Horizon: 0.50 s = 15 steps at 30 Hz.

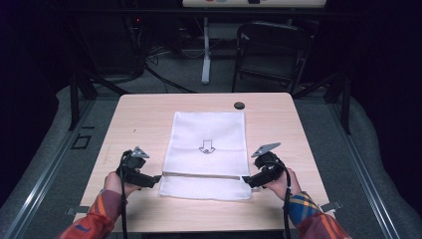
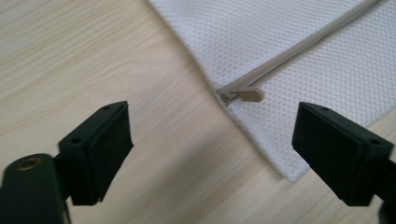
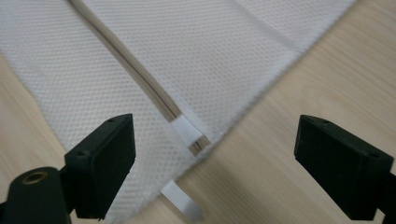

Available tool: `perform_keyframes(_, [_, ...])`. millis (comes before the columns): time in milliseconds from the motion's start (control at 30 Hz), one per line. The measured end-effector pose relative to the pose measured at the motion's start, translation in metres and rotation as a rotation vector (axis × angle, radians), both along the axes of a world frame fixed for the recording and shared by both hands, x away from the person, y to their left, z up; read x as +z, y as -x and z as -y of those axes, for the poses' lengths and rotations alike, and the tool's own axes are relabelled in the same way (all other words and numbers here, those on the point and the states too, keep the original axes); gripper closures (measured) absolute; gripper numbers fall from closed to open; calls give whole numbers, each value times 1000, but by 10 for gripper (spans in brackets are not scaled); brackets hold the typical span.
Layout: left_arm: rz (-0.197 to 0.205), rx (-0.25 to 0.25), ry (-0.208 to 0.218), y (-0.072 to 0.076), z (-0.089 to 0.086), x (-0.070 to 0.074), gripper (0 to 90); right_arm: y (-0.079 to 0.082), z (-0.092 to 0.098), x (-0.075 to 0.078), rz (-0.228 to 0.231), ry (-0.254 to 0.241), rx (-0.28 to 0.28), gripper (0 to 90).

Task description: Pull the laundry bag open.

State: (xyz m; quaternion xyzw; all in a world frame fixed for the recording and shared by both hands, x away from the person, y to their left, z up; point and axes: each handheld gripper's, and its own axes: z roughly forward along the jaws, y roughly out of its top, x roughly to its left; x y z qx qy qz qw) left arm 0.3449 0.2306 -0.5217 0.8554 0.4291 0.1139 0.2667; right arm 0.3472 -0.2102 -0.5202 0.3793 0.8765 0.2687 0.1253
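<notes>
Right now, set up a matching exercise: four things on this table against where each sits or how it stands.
Things:
1. white mesh bag
2. zipper pull
3. small black disc
4. left hand-held gripper

States:
A. on bare wood past the bag's far edge
B. jaws open, nothing between the pads
C. flat at the table's middle
D. at the zip's end near the left hand-held gripper

Pairs: 1-C, 2-D, 3-A, 4-B

desk (image 1: 134,119): light wood, square top
white mesh bag (image 1: 209,134): lies flat in the middle
small black round thing (image 1: 239,105): near the far edge
</notes>
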Motion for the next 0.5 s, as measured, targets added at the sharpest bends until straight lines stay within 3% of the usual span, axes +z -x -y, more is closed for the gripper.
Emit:
perform_keyframes(100, [6, 51, 13, 2, -11, -1, 76, 1, 13, 2, -7, 0, -40, 68])
perform_keyframes(200, [-4, 68, 14, 2, -20, -3, 66, 5, 26, 0, 1, -1, -79, 48])
perform_keyframes(333, [-21, 81, 7, -1, -23, -8, 54, 9, 40, -3, -13, 15, -105, 35])
perform_keyframes(500, [-52, 88, -13, -5, -27, -18, 27, 11, 50, -9, -41, 31, -97, 13])
